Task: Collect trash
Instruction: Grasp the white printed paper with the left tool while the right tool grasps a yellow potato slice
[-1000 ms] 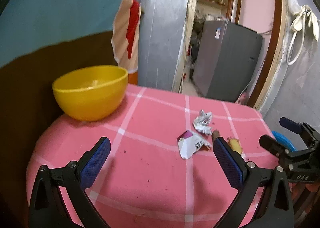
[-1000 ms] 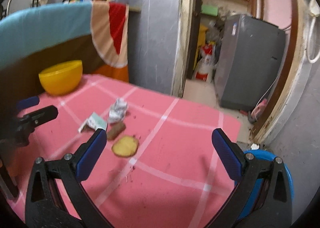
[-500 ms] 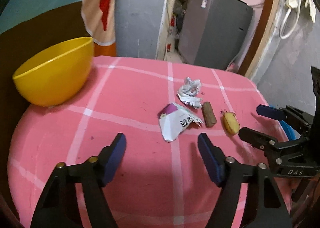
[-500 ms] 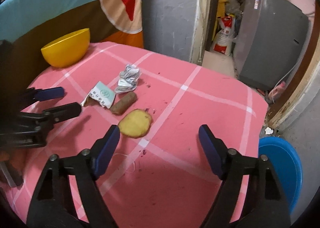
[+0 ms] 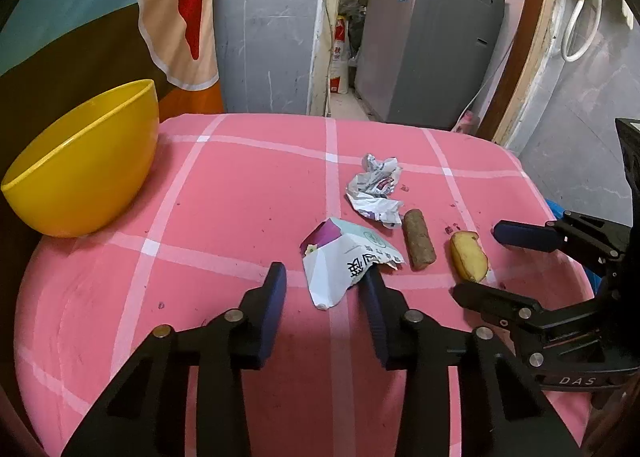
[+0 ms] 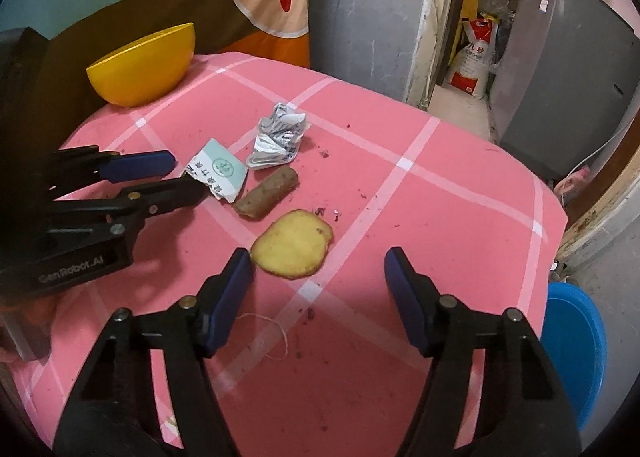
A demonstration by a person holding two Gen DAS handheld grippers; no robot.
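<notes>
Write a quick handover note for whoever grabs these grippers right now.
Left gripper: open, straddling the near end of the torn carton.
Right gripper: open, empty, just short of the potato slice.
Crumpled paper and brown stick lie beside them on the pink table.
Yellow bowl at the far left corner, blue bin off the right edge.
Done: nothing collected.
Left: all four pieces.

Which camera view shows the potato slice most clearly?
The right wrist view: the potato slice lies face-up just ahead of the right gripper. In the left wrist view it appears edge-on, smaller, far right.
</notes>
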